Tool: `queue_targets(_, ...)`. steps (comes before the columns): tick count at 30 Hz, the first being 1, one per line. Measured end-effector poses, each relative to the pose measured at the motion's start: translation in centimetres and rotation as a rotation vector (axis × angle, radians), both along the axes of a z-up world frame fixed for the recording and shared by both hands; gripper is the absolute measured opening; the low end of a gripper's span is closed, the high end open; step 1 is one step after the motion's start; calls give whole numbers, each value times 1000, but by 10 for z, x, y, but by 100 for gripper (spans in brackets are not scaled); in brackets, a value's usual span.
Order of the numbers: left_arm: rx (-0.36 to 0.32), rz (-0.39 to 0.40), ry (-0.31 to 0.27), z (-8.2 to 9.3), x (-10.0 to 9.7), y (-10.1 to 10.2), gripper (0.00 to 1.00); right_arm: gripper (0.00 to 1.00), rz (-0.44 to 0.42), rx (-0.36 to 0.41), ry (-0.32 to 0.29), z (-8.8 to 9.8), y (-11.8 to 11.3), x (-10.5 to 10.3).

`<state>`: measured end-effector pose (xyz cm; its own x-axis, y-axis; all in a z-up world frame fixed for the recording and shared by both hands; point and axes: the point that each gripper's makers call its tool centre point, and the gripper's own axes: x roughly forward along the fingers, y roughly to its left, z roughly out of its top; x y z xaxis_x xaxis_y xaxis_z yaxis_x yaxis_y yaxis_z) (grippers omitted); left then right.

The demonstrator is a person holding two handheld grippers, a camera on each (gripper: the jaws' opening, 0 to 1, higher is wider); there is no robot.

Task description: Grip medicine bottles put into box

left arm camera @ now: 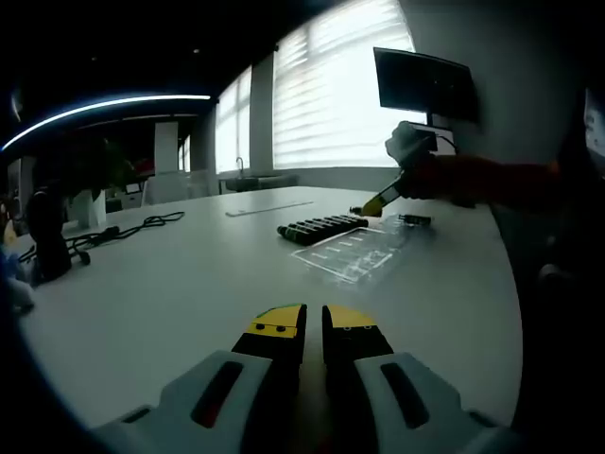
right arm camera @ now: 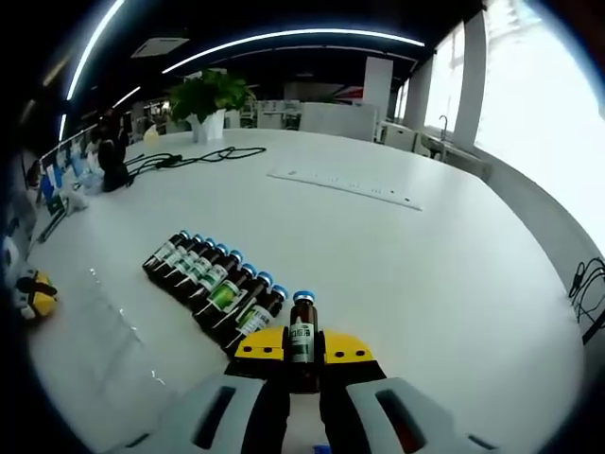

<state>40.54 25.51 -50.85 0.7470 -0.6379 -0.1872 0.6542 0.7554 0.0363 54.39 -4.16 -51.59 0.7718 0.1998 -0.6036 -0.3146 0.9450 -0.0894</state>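
One upright medicine bottle (right arm camera: pixel 302 339) is clamped in the right tool (right arm camera: pixel 302 352) at lower centre, w/ the box (left arm camera: pixel 354 251) lying right of centre, nearer it than the closed left tool (left arm camera: pixel 313 326).

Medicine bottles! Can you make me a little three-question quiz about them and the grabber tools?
1. True or false: the right tool is shut on a medicine bottle.
2. Where do the other bottles lie? A) in a row on the white table B) stacked in a pile C) inside the clear box
3. Fill in: the left tool holds ____.

Key: 1 true. 2 A. 3 nothing; its jaws are nearly together above bare table.
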Motion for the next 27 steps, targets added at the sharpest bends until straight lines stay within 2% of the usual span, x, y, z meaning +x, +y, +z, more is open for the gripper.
queue_targets(13, 7, 0, 0, -1, 0, 0, 2, 7, 18, 24, -49, 24, 1, -23)
queue_targets(27, 9, 1, -3, 0, 0, -1, 2, 7, -1, 99, -86, 35, -6, -56)
